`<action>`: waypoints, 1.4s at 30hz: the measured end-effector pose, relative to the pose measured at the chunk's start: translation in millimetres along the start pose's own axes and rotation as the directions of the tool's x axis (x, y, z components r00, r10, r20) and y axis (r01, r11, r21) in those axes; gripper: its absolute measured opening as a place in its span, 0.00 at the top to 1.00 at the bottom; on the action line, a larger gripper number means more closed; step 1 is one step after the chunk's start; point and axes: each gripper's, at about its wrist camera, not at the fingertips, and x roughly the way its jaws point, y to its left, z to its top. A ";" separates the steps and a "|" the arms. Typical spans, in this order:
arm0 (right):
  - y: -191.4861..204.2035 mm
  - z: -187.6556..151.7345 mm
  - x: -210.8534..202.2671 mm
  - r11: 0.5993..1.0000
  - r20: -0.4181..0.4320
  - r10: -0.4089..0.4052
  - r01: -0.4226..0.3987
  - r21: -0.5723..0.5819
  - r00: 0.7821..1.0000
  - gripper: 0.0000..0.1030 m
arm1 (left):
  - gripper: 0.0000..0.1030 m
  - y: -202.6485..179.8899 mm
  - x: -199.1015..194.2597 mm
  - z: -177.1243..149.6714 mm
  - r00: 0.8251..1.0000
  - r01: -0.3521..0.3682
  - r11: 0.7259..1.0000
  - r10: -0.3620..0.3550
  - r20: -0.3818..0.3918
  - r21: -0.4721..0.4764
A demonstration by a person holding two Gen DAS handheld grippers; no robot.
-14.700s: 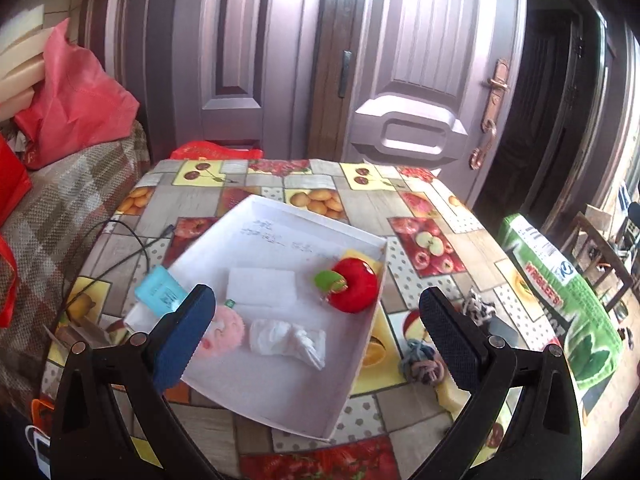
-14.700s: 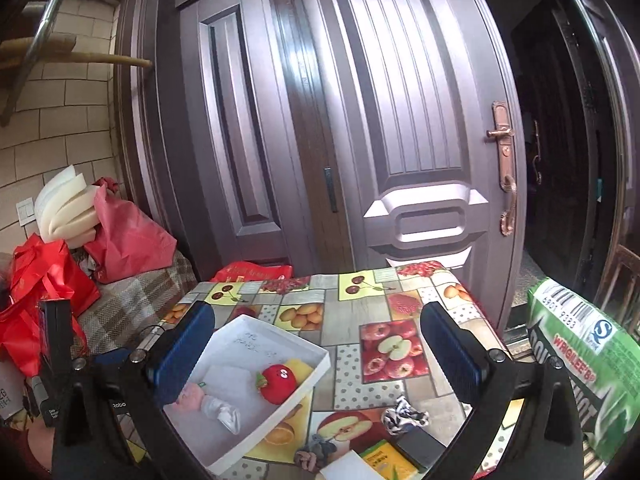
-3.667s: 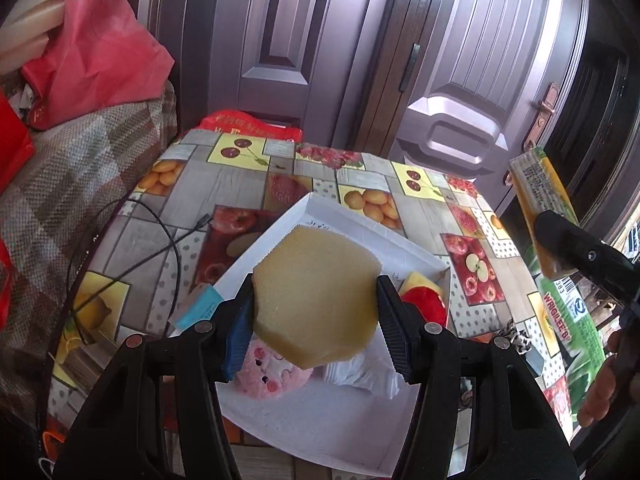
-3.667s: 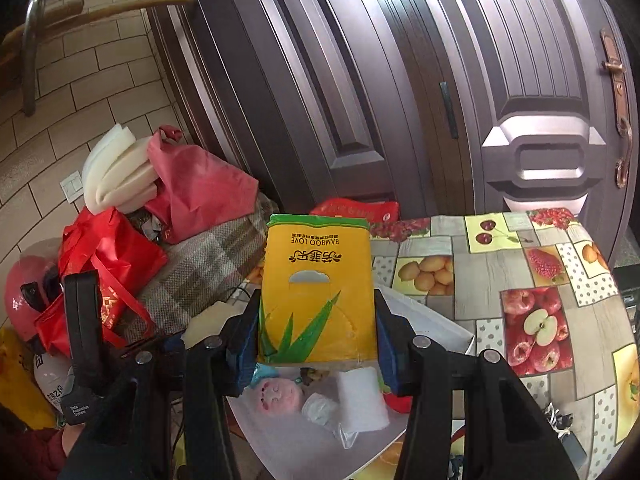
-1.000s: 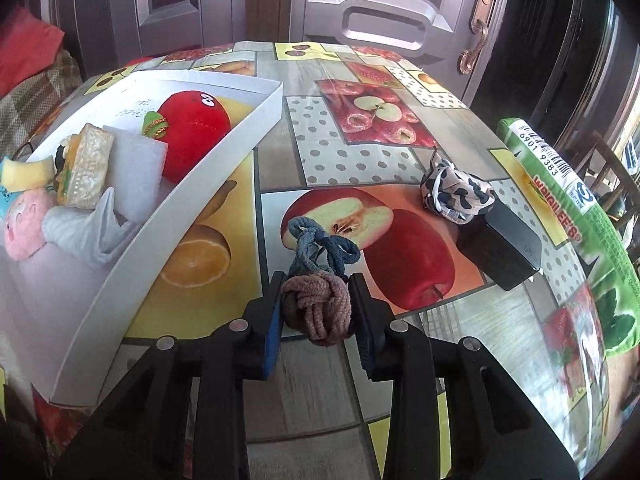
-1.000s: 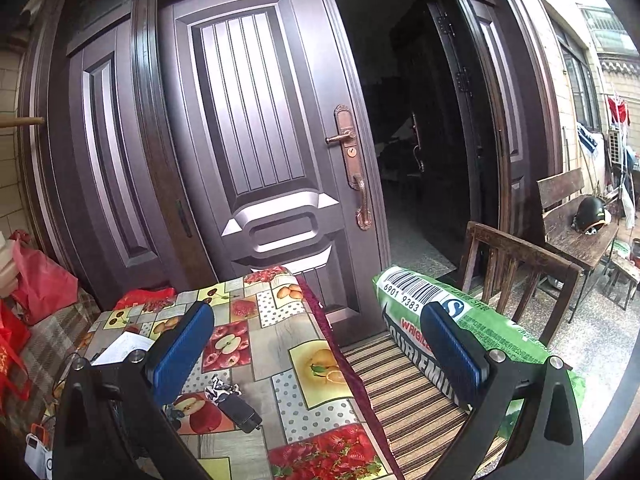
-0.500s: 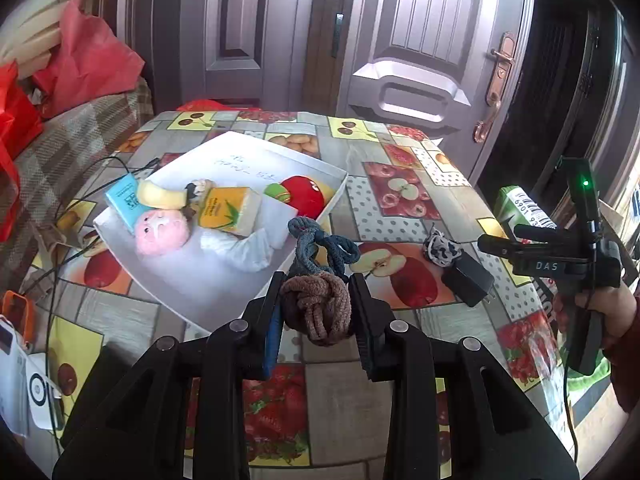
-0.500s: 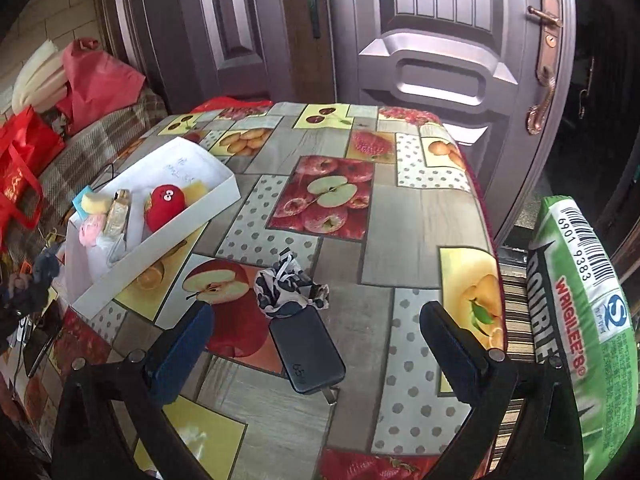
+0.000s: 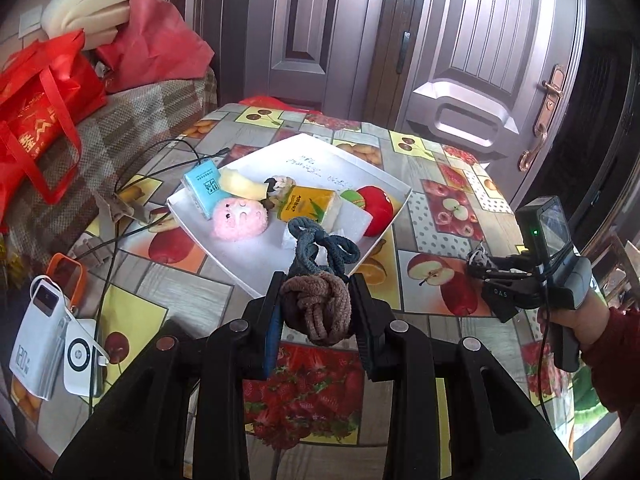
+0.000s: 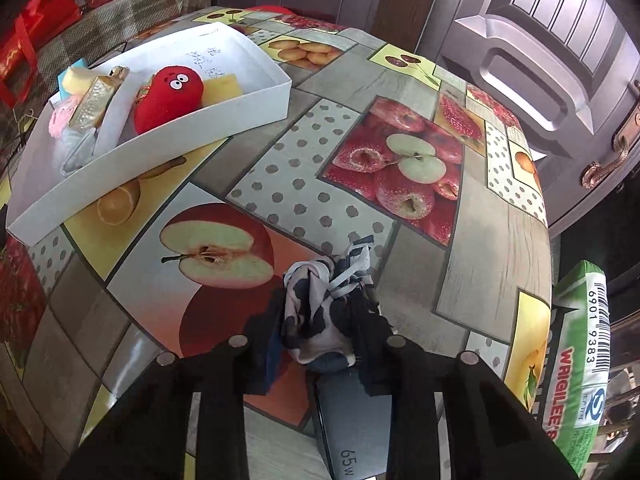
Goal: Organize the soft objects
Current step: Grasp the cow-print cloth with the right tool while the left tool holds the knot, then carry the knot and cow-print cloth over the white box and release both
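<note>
1. Since half a second ago, the right gripper (image 10: 316,336) has dropped from hovering wide above the table to pinching the black-and-white cloth (image 10: 320,304), its fingers pressed in on both sides at the lower centre of the right wrist view.
2. Directly under that cloth, at the bottom centre, lies a dark power adapter (image 10: 352,424), touching it and partly hidden by the fingers.
3. In the left wrist view, the left gripper (image 9: 316,312) stays clamped on the brown knotted rope (image 9: 316,308) at the frame's centre, held above the table; a blue-grey loop of the same rope (image 9: 320,244) sticks up past the fingertips.
4. At the lower left of that view sit a white power bank (image 9: 36,344) and a white round-marked charger (image 9: 82,358), with a black cable (image 9: 112,232) running up toward the tray.
5. Beyond the rope, in mid-frame, the white tray (image 9: 248,260) holds a pink plush (image 9: 240,218), a yellow tissue pack (image 9: 308,206), a red plush apple (image 9: 376,210), a pale yellow sponge (image 9: 240,184) and a blue packet (image 9: 202,186) leaning over its left rim.
6. The fruit-print tablecloth (image 10: 416,160) covers the table everywhere else.
7. At the right edge of the right wrist view a green sack (image 10: 576,364) leans beside the table.
8. Farthest off, at the upper left of the left wrist view, red bags (image 9: 40,116) rest on a plaid couch.
</note>
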 end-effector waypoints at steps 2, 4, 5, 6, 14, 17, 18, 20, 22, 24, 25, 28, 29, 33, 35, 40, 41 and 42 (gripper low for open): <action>1.7 2.5 -19.3 1.000 0.078 0.008 -0.008 0.005 0.997 0.75 | 0.70 -1.4 -4.9 3.2 1.000 0.007 1.000 -0.007 0.013 0.000; 3.2 4.9 -45.8 0.999 0.164 0.018 -0.023 0.028 0.986 0.75 | 0.70 -2.3 -9.5 9.0 0.999 0.016 1.000 -0.016 0.028 0.006; 3.8 5.6 -62.4 0.998 0.212 0.024 -0.036 0.050 0.977 0.75 | 0.70 -2.7 -12.5 12.6 0.999 0.020 1.000 -0.020 0.038 0.011; 3.9 5.9 -79.7 0.996 0.261 0.033 -0.054 0.074 0.965 0.75 | 0.70 -2.7 -15.9 17.1 0.998 0.024 1.000 -0.025 0.050 0.016; 4.1 0.6 -233.3 0.962 0.627 -0.036 -0.144 0.234 0.778 0.75 | 0.70 -9.4 -62.6 86.2 0.972 0.061 0.991 -0.087 0.218 0.123; 6.1 -4.2 -278.4 0.946 0.721 -0.082 -0.173 0.273 0.688 0.75 | 0.70 -6.4 -81.4 101.8 0.954 0.084 0.986 -0.121 0.275 0.145; 8.2 -6.5 -289.0 0.942 0.743 -0.094 -0.182 0.281 0.662 0.75 | 0.70 -3.9 -84.8 104.9 0.949 0.091 0.984 -0.132 0.285 0.152; 14.2 -9.9 -304.3 0.935 0.769 -0.117 -0.191 0.298 0.628 0.75 | 0.70 1.7 -87.7 108.7 0.945 0.108 0.981 -0.151 0.289 0.161; 20.6 -12.6 -313.8 0.926 0.785 -0.131 -0.208 0.316 0.606 0.75 | 0.70 6.8 -88.8 111.5 0.945 0.122 0.977 -0.168 0.282 0.174; 28.3 -15.5 -320.2 0.922 0.797 -0.145 -0.212 0.324 0.587 0.75 | 0.70 11.7 -89.2 113.6 0.943 0.124 0.975 -0.173 0.284 0.183; 32.8 -16.3 -322.5 0.921 0.801 -0.150 -0.213 0.326 0.580 0.75 | 0.70 14.0 -89.4 114.7 0.942 0.129 0.975 -0.177 0.283 0.182; 42.1 -15.4 -324.1 0.918 0.805 -0.150 -0.222 0.330 0.574 0.75 | 0.70 20.1 -89.9 117.8 0.940 0.138 0.973 -0.188 0.284 0.187; 44.4 -14.5 -323.9 0.917 0.804 -0.148 -0.224 0.329 0.575 0.75 | 0.70 21.1 -90.6 118.1 0.939 0.141 0.972 -0.192 0.286 0.190; 54.4 -14.5 -325.5 0.918 0.804 -0.154 -0.219 0.332 0.574 0.75 | 0.70 25.5 -92.0 118.4 0.935 0.150 0.969 -0.203 0.292 0.194; 55.4 -13.6 -325.5 0.918 0.806 -0.151 -0.221 0.329 0.573 0.75 | 0.70 27.8 -92.1 118.8 0.933 0.153 0.969 -0.207 0.294 0.196; 61.6 -13.4 -326.4 0.919 0.808 -0.147 -0.223 0.324 0.570 0.75 | 0.70 35.1 -92.1 122.0 0.930 0.155 0.968 -0.209 0.301 0.196; 64.6 -12.6 -326.1 0.920 0.808 -0.147 -0.221 0.323 0.570 0.75 | 0.70 36.3 -92.1 122.6 0.930 0.155 0.968 -0.210 0.303 0.195; 65.9 -11.7 -325.6 0.921 0.808 -0.144 -0.221 0.320 0.571 0.75 | 0.70 38.2 -91.9 123.5 0.929 0.156 0.968 -0.211 0.305 0.195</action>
